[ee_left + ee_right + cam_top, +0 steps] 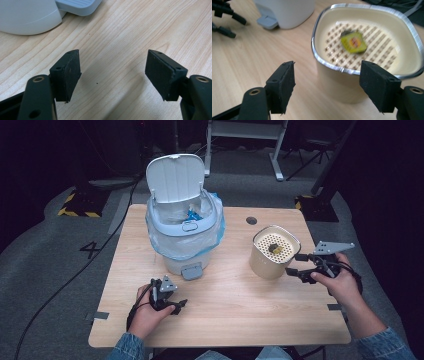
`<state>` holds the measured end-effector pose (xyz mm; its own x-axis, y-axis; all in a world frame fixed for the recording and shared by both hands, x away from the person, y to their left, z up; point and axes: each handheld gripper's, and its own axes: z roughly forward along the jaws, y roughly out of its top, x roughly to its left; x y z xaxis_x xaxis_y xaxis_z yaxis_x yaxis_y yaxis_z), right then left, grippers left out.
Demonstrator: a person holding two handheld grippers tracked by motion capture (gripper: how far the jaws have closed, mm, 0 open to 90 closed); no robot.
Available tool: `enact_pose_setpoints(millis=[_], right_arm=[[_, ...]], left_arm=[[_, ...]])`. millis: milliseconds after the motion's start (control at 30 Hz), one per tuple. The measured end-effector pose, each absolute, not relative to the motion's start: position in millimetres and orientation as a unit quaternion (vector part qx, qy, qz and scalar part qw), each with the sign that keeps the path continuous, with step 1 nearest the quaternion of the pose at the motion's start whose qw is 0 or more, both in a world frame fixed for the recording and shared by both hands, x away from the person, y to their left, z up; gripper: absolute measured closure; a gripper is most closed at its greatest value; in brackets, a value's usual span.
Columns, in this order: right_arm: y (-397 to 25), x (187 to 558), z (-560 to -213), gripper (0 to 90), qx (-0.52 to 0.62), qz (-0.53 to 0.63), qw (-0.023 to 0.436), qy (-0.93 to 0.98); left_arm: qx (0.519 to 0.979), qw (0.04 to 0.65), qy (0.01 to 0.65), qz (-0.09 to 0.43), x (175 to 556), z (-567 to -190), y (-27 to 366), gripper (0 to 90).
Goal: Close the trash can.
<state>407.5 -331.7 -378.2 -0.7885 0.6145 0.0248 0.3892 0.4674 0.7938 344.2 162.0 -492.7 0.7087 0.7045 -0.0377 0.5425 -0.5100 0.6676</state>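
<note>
Presently we hold the right gripper (296, 264) just beside the cream container (272, 254), jaws apart and empty, either side of its near wall. The container stands on the table (225, 305), right of the open pedal bin (185, 227) with its plastic liner. We judge the step to be gripping the container: close squarely on the wall below the metal rim so it cannot tip. The left gripper (176, 304) rests near the bin pedal (78, 6), jaws apart, empty. The yellow tag (353, 42) on the perforated insert is too blurred to read.
</note>
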Motion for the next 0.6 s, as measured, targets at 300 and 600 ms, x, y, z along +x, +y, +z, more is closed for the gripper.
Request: enact_pose_setpoints(millis=[300,600], right_arm=[[-345.4,399.8,-434.1,26.7,0.318,0.410,0.101,0.849],[-343.3,392.4,-479.2,24.6,0.323,0.372,0.089,0.866]], left_arm=[[0.861,0.333,0.365,0.119,345.5,-492.2,165.5,29.6],[0.861,0.332,0.368,0.114,346.3,-489.7,168.3,30.4]])
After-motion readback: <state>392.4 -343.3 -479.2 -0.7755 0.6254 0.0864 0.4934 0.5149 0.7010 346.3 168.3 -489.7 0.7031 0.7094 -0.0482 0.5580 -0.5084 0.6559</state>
